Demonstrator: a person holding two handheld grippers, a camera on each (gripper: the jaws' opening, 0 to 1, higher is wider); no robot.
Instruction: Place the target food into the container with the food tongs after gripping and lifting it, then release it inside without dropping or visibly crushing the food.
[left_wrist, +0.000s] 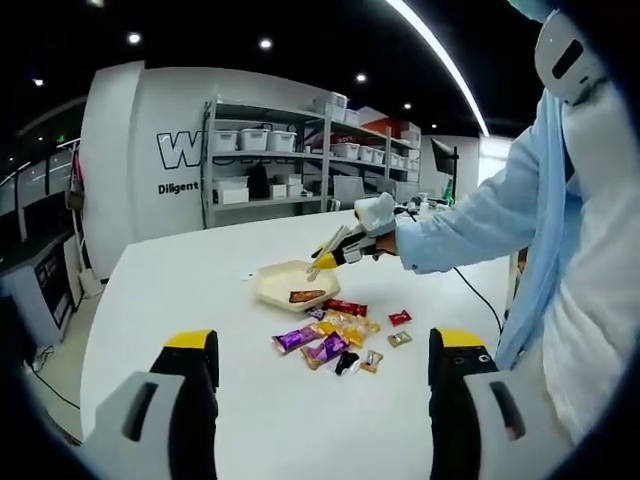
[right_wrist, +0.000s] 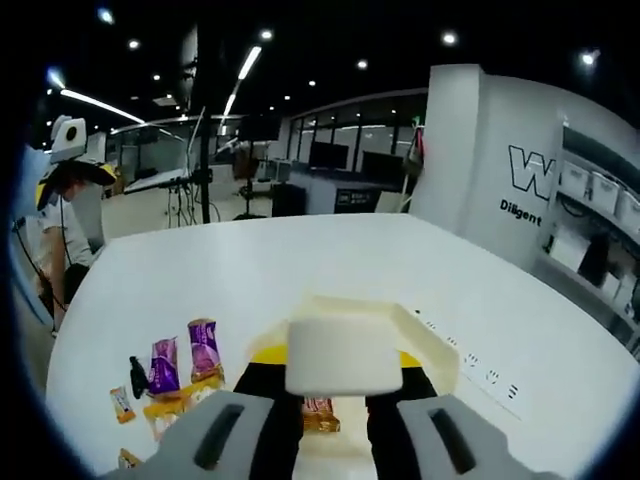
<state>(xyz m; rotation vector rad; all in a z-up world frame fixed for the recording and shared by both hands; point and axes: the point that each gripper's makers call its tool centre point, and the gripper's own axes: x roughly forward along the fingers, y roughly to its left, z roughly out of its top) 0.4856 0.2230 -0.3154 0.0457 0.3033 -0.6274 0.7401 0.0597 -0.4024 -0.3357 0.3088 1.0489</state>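
- The snack (left_wrist: 307, 296) already in the tray (left_wrist: 272, 287) is a flat brown-red packet; in the right gripper view it (right_wrist: 320, 414) lies just past the jaws, partly hidden by them.
- The tray is a shallow cream dish; from the right gripper view its rim (right_wrist: 437, 345) curves around the tool.
- The right gripper (left_wrist: 335, 252) hangs over the tray's far edge; its jaws are clamped on the tongs (right_wrist: 342, 352), whose pale block fills the space between them. The tongs' tip (left_wrist: 313, 270) points down at the tray.
- The left gripper (left_wrist: 322, 400) is held back from the pile, jaws wide apart, nothing between them.
- Beside the tray lies a loose pile of wrapped snacks (left_wrist: 340, 335): purple, yellow, red and one small black piece. Two purple packets (right_wrist: 184, 362) stand out in the right gripper view.
- All rests on a white table (left_wrist: 200, 290).
- Behind it are metal shelves (left_wrist: 270, 160) with white bins, a white wall with lettering, and dark ceiling with spot lights.
- A person's pale blue sleeve (left_wrist: 480, 225) reaches to the right gripper.
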